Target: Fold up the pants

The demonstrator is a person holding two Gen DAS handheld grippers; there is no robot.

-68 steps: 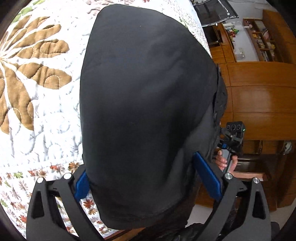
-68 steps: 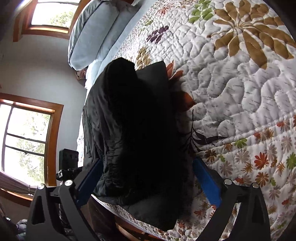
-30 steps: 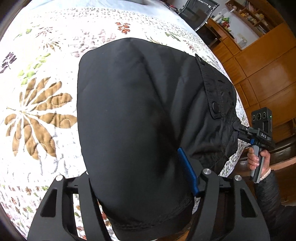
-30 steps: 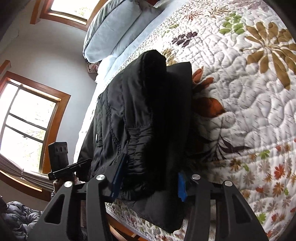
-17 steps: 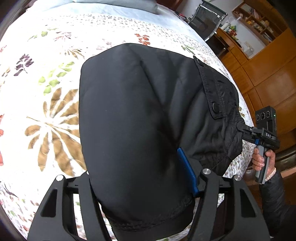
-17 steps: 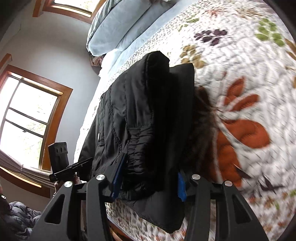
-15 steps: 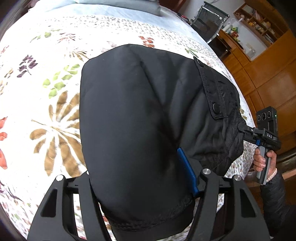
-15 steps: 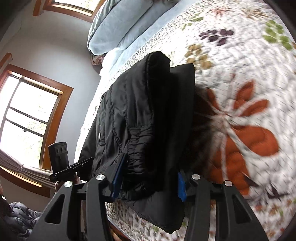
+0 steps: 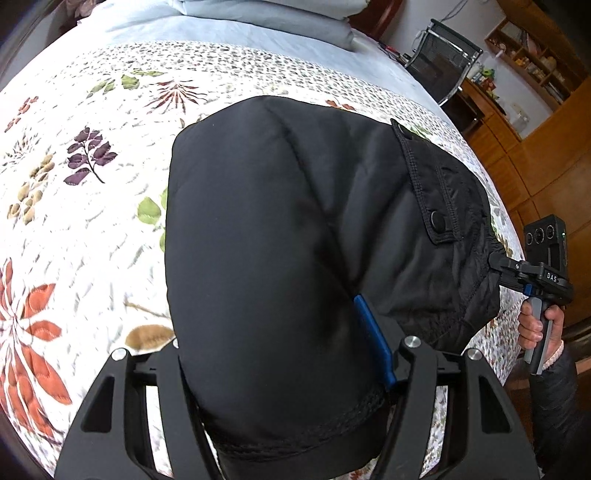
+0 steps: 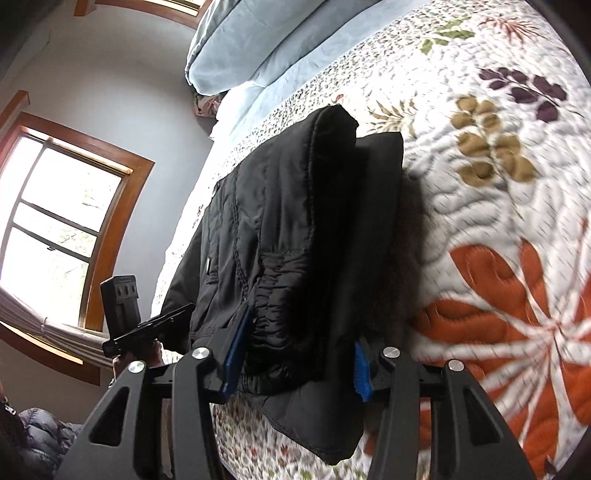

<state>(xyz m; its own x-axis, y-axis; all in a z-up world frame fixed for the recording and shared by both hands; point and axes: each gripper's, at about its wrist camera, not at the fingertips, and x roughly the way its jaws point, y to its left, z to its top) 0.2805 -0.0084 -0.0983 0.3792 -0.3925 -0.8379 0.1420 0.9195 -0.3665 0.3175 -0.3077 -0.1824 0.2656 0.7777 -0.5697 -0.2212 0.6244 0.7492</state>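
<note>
Both hands held their tools out over the bed, each angled downward toward the quilt (image 9: pixel 92 229), with the black padded pants (image 9: pixel 280 236) slung between them. The left gripper (image 9: pixel 280 373) pointed steeply down, its jaws clenched on the hem end of the folded bundle, the blue pad (image 9: pixel 373 343) pressed into the fabric on one side. The right gripper (image 10: pixel 295 354) tilted less steeply and was clamped on the gathered waistband end, blue pads hard against both sides of the cloth. From the left wrist view, the right hand (image 9: pixel 535 325) showed wrapped around its handle beyond the far corner of the pants, a dark sleeve trailing below it; from the right wrist view, the left hand's tool (image 10: pixel 129 317) stood past the other end of the pants, in front of the window (image 10: pixel 55 229).

The pants hung doubled over, raised off the quilt, with a snap-buttoned pocket flap (image 9: pixel 428 184) facing up near the waistband.

Compared with a second earlier, the whole bundle had travelled across the bed toward the pillows (image 9: pixel 266 14): the brown flower that lay beside the pants had given way to purple and green sprigs and a red-orange bloom (image 10: pixel 517 314), and the pale blue sheet (image 9: pixel 229 33) now showed just past the pants. The grip on either end looked unchanged.
</note>
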